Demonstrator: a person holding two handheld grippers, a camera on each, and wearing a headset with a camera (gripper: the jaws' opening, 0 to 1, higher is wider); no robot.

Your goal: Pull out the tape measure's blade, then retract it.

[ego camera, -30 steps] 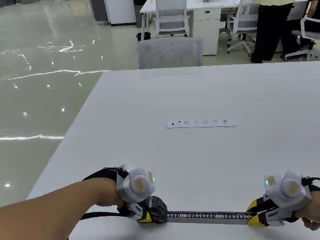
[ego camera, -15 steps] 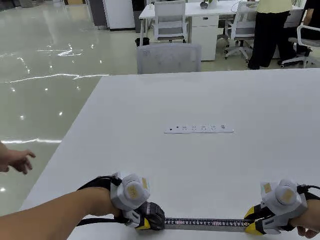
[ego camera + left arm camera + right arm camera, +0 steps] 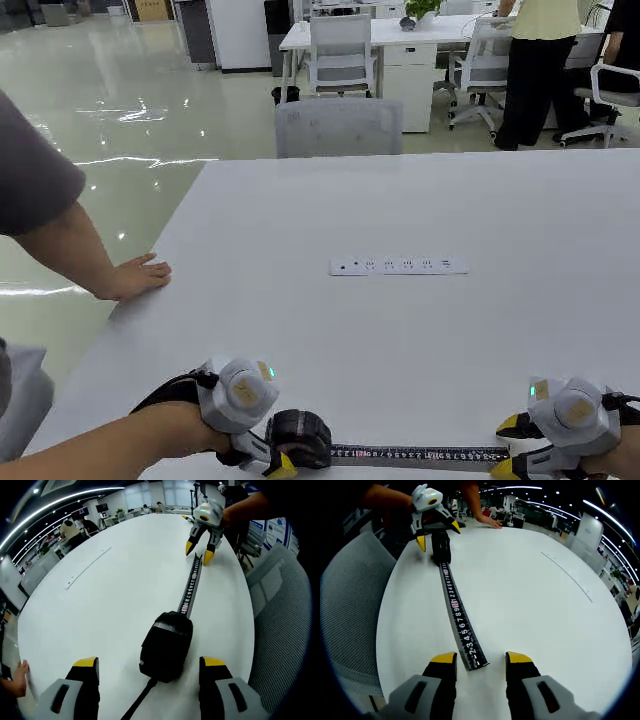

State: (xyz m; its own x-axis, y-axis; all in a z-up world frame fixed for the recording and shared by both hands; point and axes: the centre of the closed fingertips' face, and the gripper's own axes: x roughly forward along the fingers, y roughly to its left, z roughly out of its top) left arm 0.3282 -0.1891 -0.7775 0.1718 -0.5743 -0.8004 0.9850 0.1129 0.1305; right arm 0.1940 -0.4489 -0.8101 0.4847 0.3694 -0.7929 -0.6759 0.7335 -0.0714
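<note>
**A:** Where is the tape measure?

**B:** Its black case lies on the white table, between the jaws of the left gripper. Those jaws stand wide, with bare table on either side of the case, so they hold nothing.

**A:** And the blade?

**B:** The blade is out and lies flat, running straight from the case to the right gripper. Its hook end rests between that gripper's jaws, which are also apart and clear of it on both sides.

**A:** So the long axis runs gripper to gripper?

**B:** Yes, left to right across the person's front, with the table's near edge running close alongside. The left gripper is nearer the case and the right is nearer the tip.

**A:** What comes next, by your reckoning?

**B:** The pull looks done and retracting remains. I'd judge the left gripper should close on the case to steady it while the blade runs back along its own line.

**A:** Is there room?

**B:** There is open table on the far side. The power strip is well apart. Another person's hand rests at the table's left edge, well off the blade's line. Only the near edge is tight.
</note>
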